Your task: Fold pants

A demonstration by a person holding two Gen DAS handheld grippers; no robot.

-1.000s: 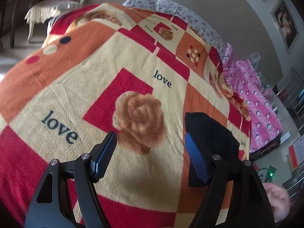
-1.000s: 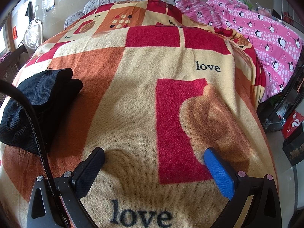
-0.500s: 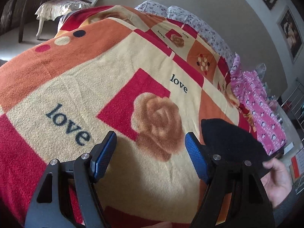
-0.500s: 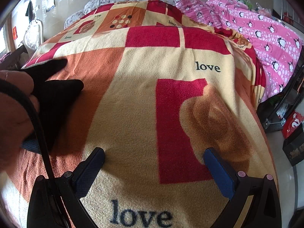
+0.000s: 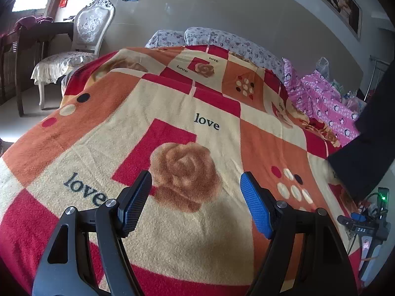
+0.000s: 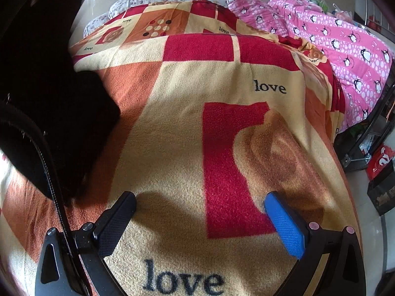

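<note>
a bed [image 5: 172, 246] filled both views, spread with a red, orange and cream "love" blanket [image 6: 172, 148]. floral pillows [image 5: 222, 39] lay at its top, a pink penguin quilt [image 6: 345, 44] at upper right, and black pants [image 6: 61, 123] at the left edge of the right wrist view.

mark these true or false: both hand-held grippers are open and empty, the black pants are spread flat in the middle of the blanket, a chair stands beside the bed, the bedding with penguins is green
1. Both hand-held grippers are open and empty. True: the left hand-held gripper and the right hand-held gripper have nothing between their jaws.
2. The black pants are spread flat mid-blanket. False: they are bunched at the blanket's edge, partly lifted.
3. A chair stands beside the bed. True.
4. The penguin bedding is green. False: it is pink.
</note>
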